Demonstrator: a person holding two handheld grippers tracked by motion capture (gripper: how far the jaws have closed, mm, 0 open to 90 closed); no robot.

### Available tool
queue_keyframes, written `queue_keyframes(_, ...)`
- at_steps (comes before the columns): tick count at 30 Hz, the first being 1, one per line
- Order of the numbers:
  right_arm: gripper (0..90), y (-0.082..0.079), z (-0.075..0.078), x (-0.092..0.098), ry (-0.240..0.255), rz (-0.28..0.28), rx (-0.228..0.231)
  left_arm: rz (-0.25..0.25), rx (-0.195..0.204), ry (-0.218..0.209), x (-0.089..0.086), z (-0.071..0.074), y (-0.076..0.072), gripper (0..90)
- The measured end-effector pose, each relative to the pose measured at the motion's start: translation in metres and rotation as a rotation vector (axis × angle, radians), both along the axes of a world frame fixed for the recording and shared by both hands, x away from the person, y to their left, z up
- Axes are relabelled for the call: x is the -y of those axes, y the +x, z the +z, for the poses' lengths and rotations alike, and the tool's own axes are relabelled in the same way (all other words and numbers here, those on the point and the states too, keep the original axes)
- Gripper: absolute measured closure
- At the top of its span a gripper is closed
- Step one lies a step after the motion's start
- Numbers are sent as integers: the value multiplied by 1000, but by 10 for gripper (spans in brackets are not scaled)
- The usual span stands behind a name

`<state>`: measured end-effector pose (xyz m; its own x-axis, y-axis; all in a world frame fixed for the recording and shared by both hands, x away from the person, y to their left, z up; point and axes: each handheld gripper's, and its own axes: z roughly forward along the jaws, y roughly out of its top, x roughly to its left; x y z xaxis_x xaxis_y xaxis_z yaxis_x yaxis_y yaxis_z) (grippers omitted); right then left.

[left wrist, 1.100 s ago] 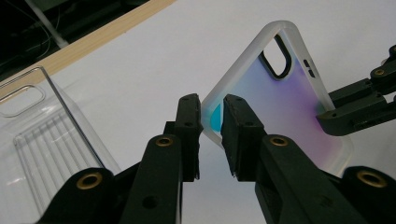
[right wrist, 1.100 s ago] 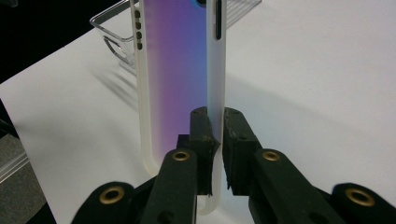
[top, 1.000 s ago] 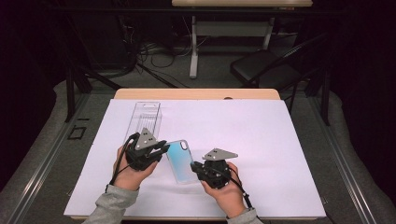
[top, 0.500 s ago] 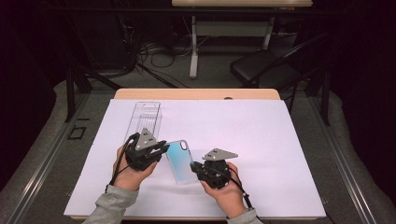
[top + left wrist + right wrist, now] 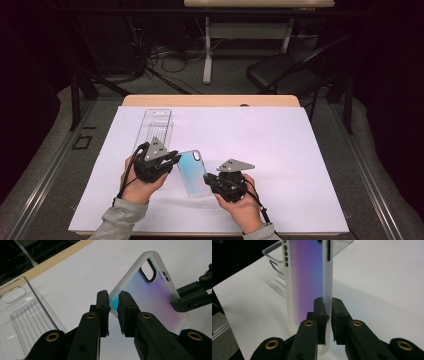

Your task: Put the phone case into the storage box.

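A phone case [image 5: 193, 172] with a frosted white rim and a blue-to-purple back is held up off the white sheet between both hands. My left gripper [image 5: 171, 161] pinches its left long edge; in the left gripper view the gripper [image 5: 113, 303] has the rim of the case [image 5: 152, 293] squeezed between its pads. My right gripper [image 5: 207, 179] grips the opposite long edge; in the right gripper view the gripper [image 5: 327, 308] clamps the white side wall of the case [image 5: 305, 277]. The other hand's black jaws [image 5: 192, 296] show at the right of the left gripper view.
A clear plastic package tray [image 5: 155, 127] lies on the white sheet [image 5: 300, 150] behind my left hand, also seen as the tray [image 5: 22, 312] and tray [image 5: 275, 258]. The wooden table edge [image 5: 210, 100] runs along the back. A chair [image 5: 285, 75] stands beyond.
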<state>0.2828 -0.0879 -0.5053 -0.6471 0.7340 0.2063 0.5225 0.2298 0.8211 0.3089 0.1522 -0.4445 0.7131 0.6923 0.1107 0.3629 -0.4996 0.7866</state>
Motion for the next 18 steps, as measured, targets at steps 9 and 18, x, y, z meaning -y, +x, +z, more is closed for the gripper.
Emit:
queue_keyframes(9,834,0,0,0,3,-1,1,1,0,-1,0,0,0,801)
queue_keyframes(18,834,0,-1,0,3,0,-2,1,-1,-2,0,0,0,801)
